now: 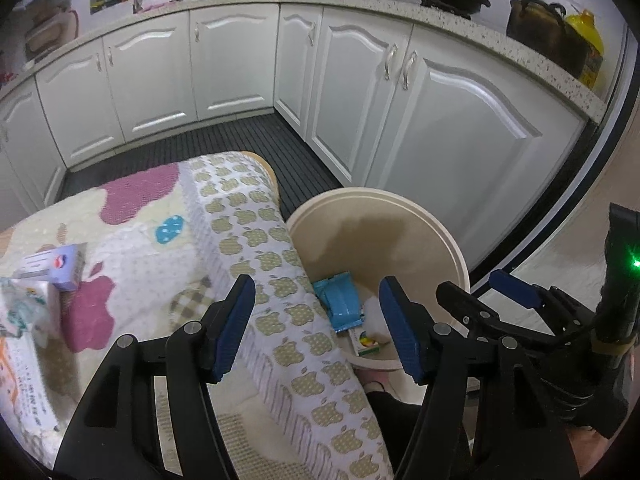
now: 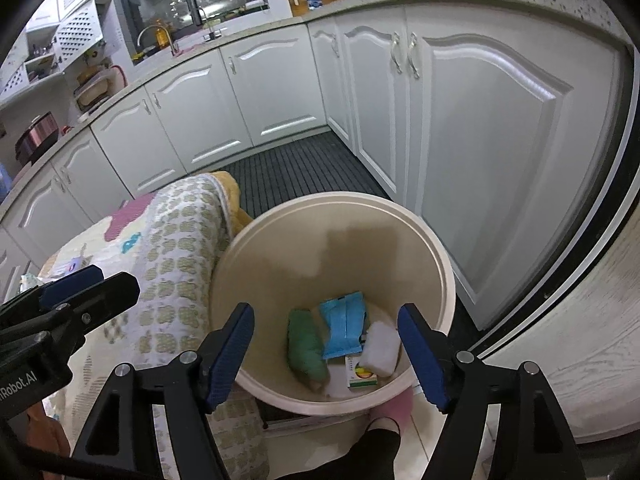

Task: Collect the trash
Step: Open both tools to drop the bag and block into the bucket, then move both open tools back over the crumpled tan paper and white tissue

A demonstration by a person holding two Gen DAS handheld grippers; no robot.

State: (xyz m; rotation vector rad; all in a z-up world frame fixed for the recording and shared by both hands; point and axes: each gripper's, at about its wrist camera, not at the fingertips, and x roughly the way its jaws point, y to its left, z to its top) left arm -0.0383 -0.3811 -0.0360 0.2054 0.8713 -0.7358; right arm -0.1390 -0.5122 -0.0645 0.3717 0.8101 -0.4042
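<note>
Several wrappers are already binned in the bucket (image 2: 436, 264). A carton (image 1: 66, 266) is left on the cloth-covered surface (image 1: 152, 248). Fingers of both the left gripper (image 1: 316, 328) and the right gripper (image 2: 326, 352) are held wide, empty.

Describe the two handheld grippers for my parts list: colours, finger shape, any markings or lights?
Both the left gripper and the right gripper have black plastic linkage arms with silver pivot pins and long blue ribbed pads. The left one's body bears white lettering ending "Robot.AI" in the right wrist view. A green light glows on the right gripper's black housing.
</note>
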